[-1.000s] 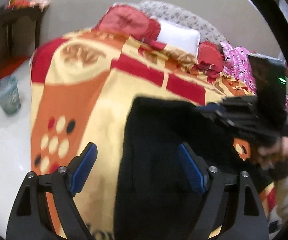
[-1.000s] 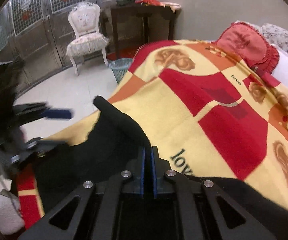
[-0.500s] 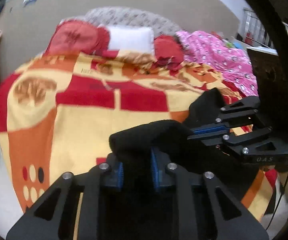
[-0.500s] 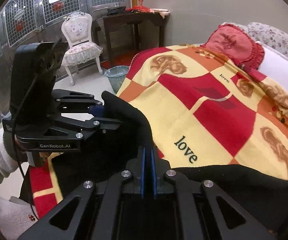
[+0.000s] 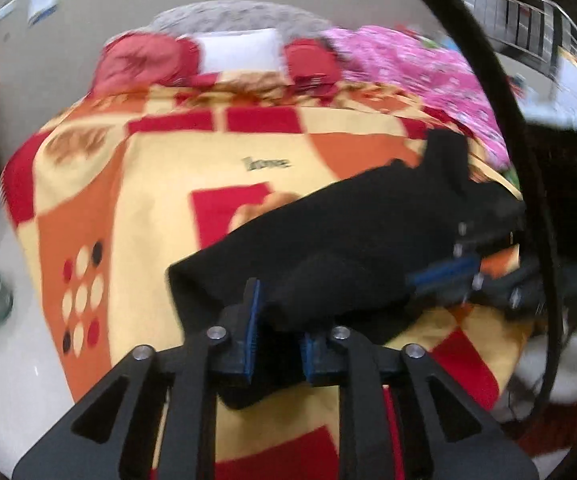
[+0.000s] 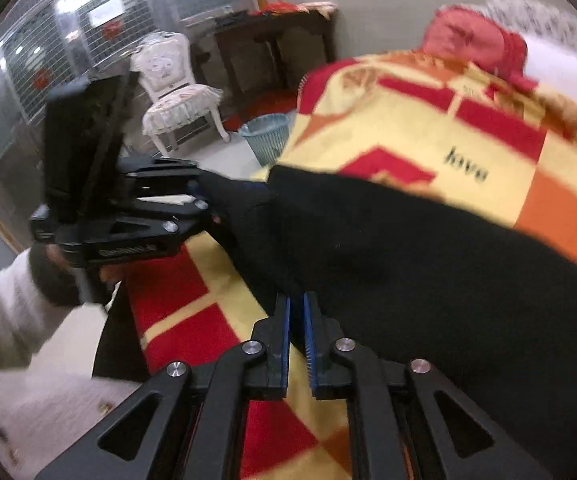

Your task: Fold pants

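Pants (image 5: 368, 220), black, lie on the patterned blanket (image 5: 148, 200) at the near end of the bed.

Left wrist view:
- The long axis of the garment runs on a diagonal, from the near left corner up to the far right. A flap stands up at the far right end.
- The near end is bunched and drops between the fingers of the left gripper (image 5: 280, 314).
- The jaws of this gripper have just been opening. They stand a little apart, with dark cloth filling the gap between the blue pads. Blur hides whether the pads press on it.
- The right gripper (image 5: 440, 276) comes in from the right edge, its blue pad against the side of the garment.

Right wrist view:
- The garment crosses the frame as a broad band, from the left gripper (image 6: 204, 196) at middle left out to the right edge (image 6: 408, 260).
- The word "love" on the blanket shows just beyond it.
- The right gripper (image 6: 296, 302) has its jaws almost together, with only a narrow slit between. The near edge of the garment enters the slit at the fingertips.
- A hand (image 6: 60, 276) in a white sleeve (image 6: 0, 312) carries the left gripper.
- A bin (image 6: 266, 136) and a white chair (image 6: 172, 92) stand on the floor beyond the bed corner.
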`<state>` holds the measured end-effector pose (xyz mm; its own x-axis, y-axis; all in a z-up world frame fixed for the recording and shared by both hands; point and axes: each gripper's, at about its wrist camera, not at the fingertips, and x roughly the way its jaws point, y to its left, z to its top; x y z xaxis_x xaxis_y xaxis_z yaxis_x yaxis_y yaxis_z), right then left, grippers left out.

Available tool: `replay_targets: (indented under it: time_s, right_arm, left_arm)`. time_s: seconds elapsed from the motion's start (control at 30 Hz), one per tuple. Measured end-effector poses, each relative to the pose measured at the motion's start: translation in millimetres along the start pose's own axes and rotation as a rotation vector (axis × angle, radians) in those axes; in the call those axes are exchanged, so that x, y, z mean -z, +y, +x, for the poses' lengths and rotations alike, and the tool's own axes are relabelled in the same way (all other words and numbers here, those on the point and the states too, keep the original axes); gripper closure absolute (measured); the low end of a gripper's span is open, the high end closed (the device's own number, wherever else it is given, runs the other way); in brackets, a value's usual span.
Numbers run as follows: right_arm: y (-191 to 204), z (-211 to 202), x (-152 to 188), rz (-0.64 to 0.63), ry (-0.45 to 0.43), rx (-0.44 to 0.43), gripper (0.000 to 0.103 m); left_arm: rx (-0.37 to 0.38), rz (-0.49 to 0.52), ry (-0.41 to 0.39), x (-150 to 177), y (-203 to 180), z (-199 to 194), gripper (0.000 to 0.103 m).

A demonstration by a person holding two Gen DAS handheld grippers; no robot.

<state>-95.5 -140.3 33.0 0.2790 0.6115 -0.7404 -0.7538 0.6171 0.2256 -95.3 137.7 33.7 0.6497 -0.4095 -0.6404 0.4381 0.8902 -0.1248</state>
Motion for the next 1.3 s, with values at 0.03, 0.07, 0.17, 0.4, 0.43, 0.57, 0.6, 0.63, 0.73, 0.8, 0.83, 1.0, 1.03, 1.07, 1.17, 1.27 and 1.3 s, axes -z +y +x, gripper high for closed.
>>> replay_targets:
  time_s: [0.03,0.07,0.17,0.4,0.43,0.57,0.6,0.63,0.73,0.8,0.83,1.0,1.03,1.07,1.17,1.27,1.3]
  right_arm:
    - [-1.9,5.2,1.1,0.019,-0.005,0.001,0.093]
    - [-4.1,5.2,1.1,0.041,-0.020,-0.007,0.093]
    - [-10.1,-5.3,0.2,0.082,-0.051,-0.042,0.092]
    - [-41.2,-57.2,26.1,0.206,-0.122,-0.032,0.064]
    - [-50.8,-68.0,33.5,0.237,-0.131,-0.008,0.062]
    - [-81.4,-102.4,56.3,0.317,-0.144,0.116,0.060]
    - [-89.6,-113.1,63.5,0.344,-0.157,0.147,0.059]
    - [-99.4,-125.9,72.2,0.379,-0.178,0.173,0.058]
    - [-132.3,-159.4,96.8,0.492,-0.245,0.249,0.047]
    - [-156.1,-176.3,109.3,0.580,-0.293,0.275,0.047]
    - [-167.8,-183.2,115.4,0.622,-0.317,0.275,0.047]
    - [-200.6,-192.3,117.6,0.708,-0.418,0.226,0.045]
    - [-204.8,-191.4,115.3,0.711,-0.430,0.211,0.044]
    - [-210.0,-187.3,110.9,0.710,-0.439,0.205,0.042]
    - [-228.2,-174.0,99.4,0.729,-0.438,0.260,0.048]
    - [-245.3,-166.2,89.8,0.719,-0.423,0.289,0.098]
    - [-247.7,-167.6,88.1,0.722,-0.436,0.297,0.098]
  left_arm:
    - [-0.021,-0.022,-0.005,0.6,3.3,-1.3,0.073]
    - [-0.029,-0.038,-0.009,0.8,6.1,-3.4,0.071]
    - [-0.036,-0.109,-0.032,-4.5,18.1,-11.5,0.055]
    - [-0.045,-0.264,-0.097,-10.7,37.8,-33.9,0.044]
    - [-0.042,-0.280,-0.107,-12.4,37.5,-38.4,0.042]
    - [-0.026,-0.266,-0.148,-20.7,20.1,-54.0,0.033]
    - [-0.020,-0.260,-0.157,-21.8,14.7,-57.6,0.025]
    - [-0.010,-0.254,-0.162,-20.9,9.1,-60.3,0.022]
    - [0.041,-0.244,-0.138,-16.8,-7.7,-54.0,0.021]
    - [0.069,-0.257,-0.093,-11.6,-14.3,-41.9,0.021]
    - [0.078,-0.265,-0.071,-9.3,-16.3,-36.5,0.021]
    - [0.062,-0.336,0.022,6.5,-19.8,-15.4,0.021]
    - [0.051,-0.339,0.026,9.3,-20.4,-15.1,0.021]
    - [0.039,-0.345,0.026,11.8,-19.7,-15.7,0.021]
    - [-0.008,-0.372,0.023,17.1,-16.0,-18.2,0.021]
    - [-0.012,-0.398,0.034,18.7,-12.2,-12.1,0.021]
    - [-0.002,-0.401,0.033,17.3,-11.6,-8.0,0.021]
